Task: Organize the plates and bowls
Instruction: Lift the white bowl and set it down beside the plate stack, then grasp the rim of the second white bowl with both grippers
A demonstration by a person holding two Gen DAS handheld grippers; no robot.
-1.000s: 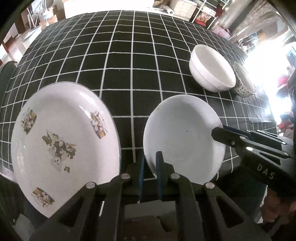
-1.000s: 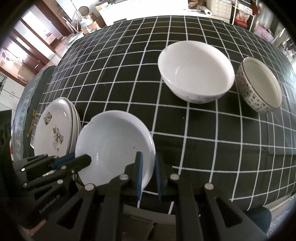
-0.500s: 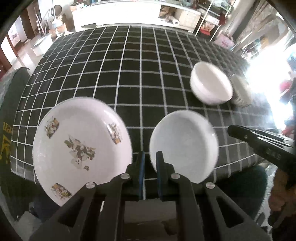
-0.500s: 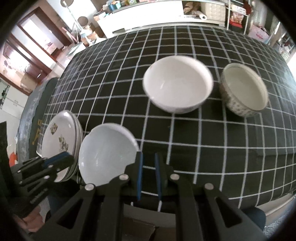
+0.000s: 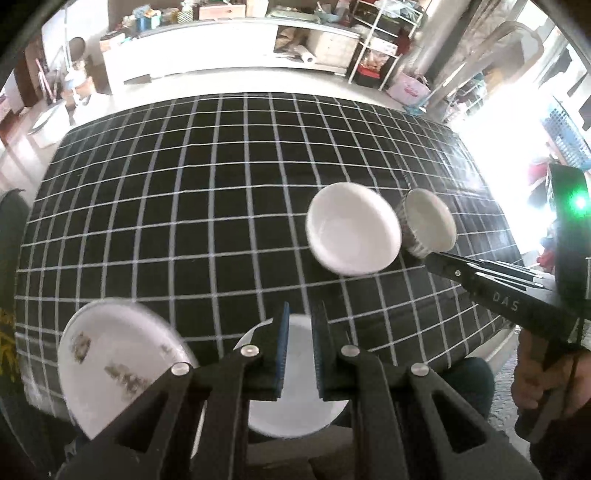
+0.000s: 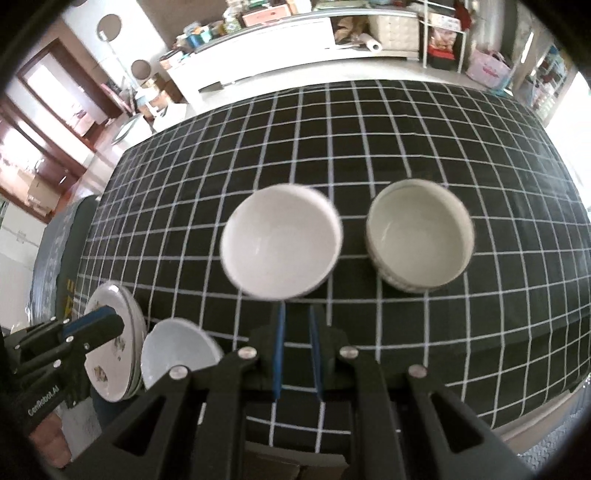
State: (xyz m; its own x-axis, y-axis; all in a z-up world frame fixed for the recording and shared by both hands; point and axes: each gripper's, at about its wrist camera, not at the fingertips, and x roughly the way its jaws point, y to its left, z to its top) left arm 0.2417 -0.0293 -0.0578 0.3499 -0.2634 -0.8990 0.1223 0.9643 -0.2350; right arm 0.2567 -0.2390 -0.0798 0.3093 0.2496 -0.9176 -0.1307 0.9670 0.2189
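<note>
1. Nearest, the left tool point(image 5: 298, 354) has its blue-padded fingers point(image 5: 279, 350) standing a narrow gap apart, nothing between them; they hang above the plain white dish point(image 5: 295, 413), and I cannot tell whether they touch it.
2. Likewise the right tool point(image 6: 295, 354) keeps a slim gap between its blue fingers point(image 6: 277, 354), gripping nothing and touching nothing, raised over the near edge of the counter point(image 6: 480, 332).
3. Just left of the left tool lies the flowered plate point(image 5: 118, 365), close beside the plain dish; the right wrist view shows that plate point(image 6: 110, 354) as the top of a small stack, with the left tool point(image 6: 94, 325) in front of it and the dish point(image 6: 177, 350) alongside.
4. Straight ahead of the right tool, near its fingertips, stands the white bowl point(image 6: 280, 243), upright on the black checked cloth.
5. Ahead and to the right of that tool stands the patterned bowl point(image 6: 419, 234), near the white bowl; the right wrist view shows a strip of cloth between them.
6. From the left tool both bowls sit ahead and to the right: the white bowl point(image 5: 352, 229), then the patterned bowl point(image 5: 426, 221), with the right tool point(image 5: 476, 275) reaching in just below the latter.
7. Farthest, beyond the counter, runs a long white cabinet point(image 6: 266, 35).
</note>
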